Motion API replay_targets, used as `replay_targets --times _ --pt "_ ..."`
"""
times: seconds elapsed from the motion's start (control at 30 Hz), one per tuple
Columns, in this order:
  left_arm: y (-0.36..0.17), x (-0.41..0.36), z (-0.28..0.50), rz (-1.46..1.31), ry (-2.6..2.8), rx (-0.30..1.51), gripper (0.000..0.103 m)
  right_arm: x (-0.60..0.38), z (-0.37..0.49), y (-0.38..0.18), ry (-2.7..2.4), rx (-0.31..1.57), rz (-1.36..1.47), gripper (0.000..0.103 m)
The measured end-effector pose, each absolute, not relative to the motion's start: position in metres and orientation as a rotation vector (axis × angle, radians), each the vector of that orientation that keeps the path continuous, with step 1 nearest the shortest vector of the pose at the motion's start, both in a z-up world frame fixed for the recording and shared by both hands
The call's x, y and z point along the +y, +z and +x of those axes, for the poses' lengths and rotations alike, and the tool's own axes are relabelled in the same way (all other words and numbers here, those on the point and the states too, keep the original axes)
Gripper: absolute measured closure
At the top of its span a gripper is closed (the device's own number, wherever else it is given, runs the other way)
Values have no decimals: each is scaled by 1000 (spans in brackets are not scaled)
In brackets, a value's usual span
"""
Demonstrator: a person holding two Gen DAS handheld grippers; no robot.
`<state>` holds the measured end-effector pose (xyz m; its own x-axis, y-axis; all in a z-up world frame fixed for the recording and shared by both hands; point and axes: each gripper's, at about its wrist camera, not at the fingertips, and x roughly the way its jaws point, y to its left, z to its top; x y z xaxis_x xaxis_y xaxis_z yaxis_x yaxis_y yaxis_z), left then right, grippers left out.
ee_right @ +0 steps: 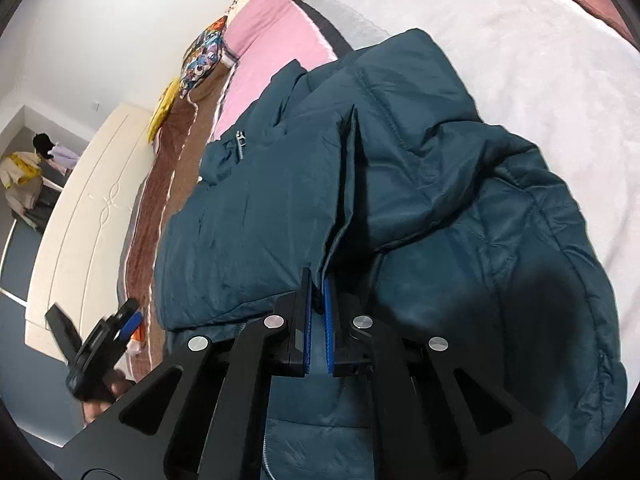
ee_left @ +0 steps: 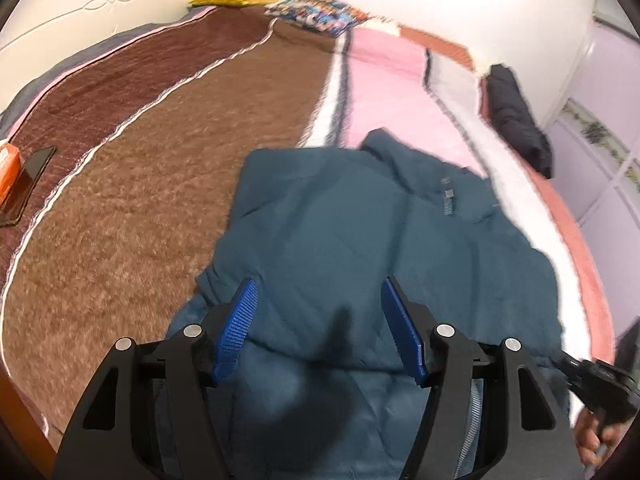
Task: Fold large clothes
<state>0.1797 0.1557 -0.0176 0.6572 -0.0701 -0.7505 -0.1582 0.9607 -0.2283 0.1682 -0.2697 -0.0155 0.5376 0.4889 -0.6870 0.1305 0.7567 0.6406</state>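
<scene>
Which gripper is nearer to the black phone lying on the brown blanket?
Left. The left gripper hovers open over the teal jacket, with the phone off to its left; the right gripper pinches the jacket, farther away.

The puffy jacket is looking dark teal. The blanket is showing brown, pink and white stripes. The gripper pads are showing blue.

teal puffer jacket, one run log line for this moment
item: teal quilted puffer jacket on bed | left gripper: open above it | right gripper: shut on its edge

a teal puffer jacket lies partly folded and rumpled on the bed.
</scene>
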Motion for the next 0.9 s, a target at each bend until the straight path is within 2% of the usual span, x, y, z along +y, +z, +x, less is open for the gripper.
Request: replay_targets --times 0.3,0.57,0.9 --pt "-58 142 203 -193 117 961 41 -264 170 -43 178 1083 629 95" --pt "-44 139 195 -181 122 945 41 -266 162 -26 182 1051 616 90" --pt "-23 124 161 -121 104 890 41 -263 132 8 190 946 505 89"
